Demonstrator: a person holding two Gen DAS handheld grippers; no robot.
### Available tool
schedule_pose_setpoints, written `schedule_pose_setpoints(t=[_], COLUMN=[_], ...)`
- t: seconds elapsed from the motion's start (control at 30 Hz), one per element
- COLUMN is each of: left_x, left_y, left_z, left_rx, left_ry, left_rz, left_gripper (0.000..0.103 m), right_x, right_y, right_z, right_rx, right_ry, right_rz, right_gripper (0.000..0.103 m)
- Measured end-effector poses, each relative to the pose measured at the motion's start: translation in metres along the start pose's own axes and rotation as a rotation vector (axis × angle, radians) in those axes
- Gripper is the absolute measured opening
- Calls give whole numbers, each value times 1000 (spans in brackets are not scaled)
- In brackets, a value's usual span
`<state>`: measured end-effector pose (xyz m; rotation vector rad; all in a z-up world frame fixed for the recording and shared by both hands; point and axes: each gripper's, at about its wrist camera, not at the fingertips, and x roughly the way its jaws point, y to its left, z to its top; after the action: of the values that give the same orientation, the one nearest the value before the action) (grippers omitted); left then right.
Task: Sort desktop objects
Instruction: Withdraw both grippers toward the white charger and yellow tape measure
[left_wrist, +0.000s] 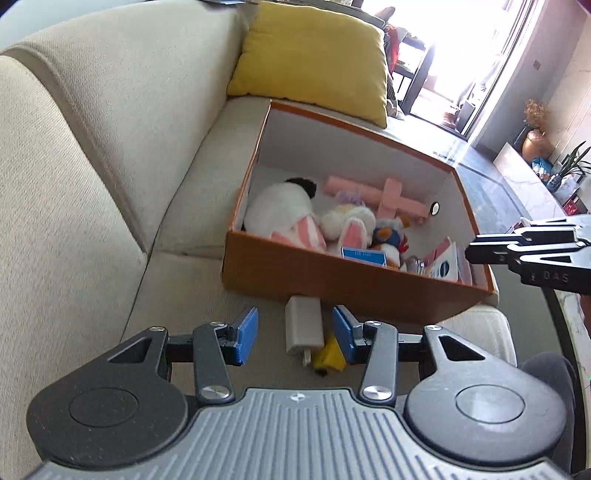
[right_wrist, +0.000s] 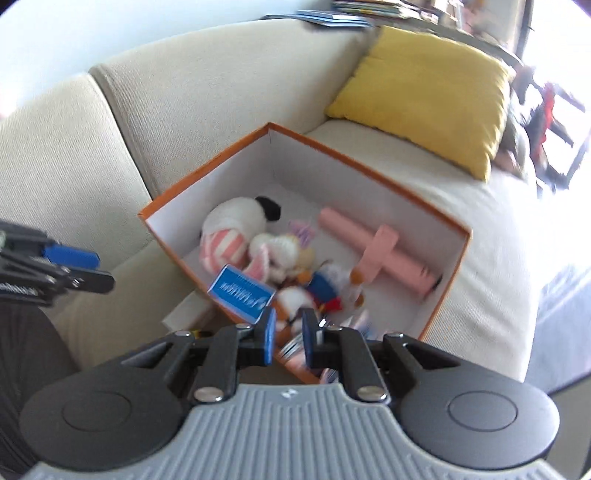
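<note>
Open left claw (left_wrist: 294, 334) over white charger (left_wrist: 303, 325), beige sofa (left_wrist: 92, 155), orange box (left_wrist: 332, 280).

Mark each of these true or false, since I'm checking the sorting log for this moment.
1. The white charger lies on the sofa outside the orange box. True.
2. The left gripper is shut on the charger. False: open, nothing held.
3. The pink handheld fan lies inside the box. True.
4. The yellow cushion is in the box. False: it leans on the sofa behind it.
5. The right gripper holds a plush. False: nothing between its fingers.
</note>
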<state>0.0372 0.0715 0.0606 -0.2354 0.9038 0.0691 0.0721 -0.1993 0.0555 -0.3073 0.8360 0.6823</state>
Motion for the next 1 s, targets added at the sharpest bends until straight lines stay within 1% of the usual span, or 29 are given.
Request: schedule_pose_setpoints(t=[0.1,0.17,0.27,0.33,0.37,0.43,0.5,0.6,0.73,0.83,1.0], left_x=[0,3,8,13,16,22,27,32,35,36,36], left_y=[-4,-5,-6,-5,-5,-5,-4,1,10,17,21], left_z=[-11,-18,-27,-33,-35,-41,-47,-53,-59,-60,-59], left_rx=[13,25,31,32,29,31,21,-11,-40,-63,-84], left_ry=[-21,-39,-51,-43,-31,6,35,62,80,89,97], left_rz=[10,25,43,47,47,53,48,57,80,95,103], left_gripper=[52,52,52,52,52,52,52,52,52,52,52], right_x=[-7,-3,5,18,22,32,44,61,80,91,109], right_y=[9,17,28,35,38,44,51,61,68,72,80], right_z=[-24,-40,-64,-74,-78,-81,-78,-72,-64,-62,-61], right_rx=[63,98,177,240,272,331,377,398,414,424,408], right_ry=[1,17,46,72,79,80,90,109,144,171,203], right_rz=[11,6,27,31,29,35,67,85,79,92,59], right_gripper=[15,15,16,16,18,30,39,45,46,46,44])
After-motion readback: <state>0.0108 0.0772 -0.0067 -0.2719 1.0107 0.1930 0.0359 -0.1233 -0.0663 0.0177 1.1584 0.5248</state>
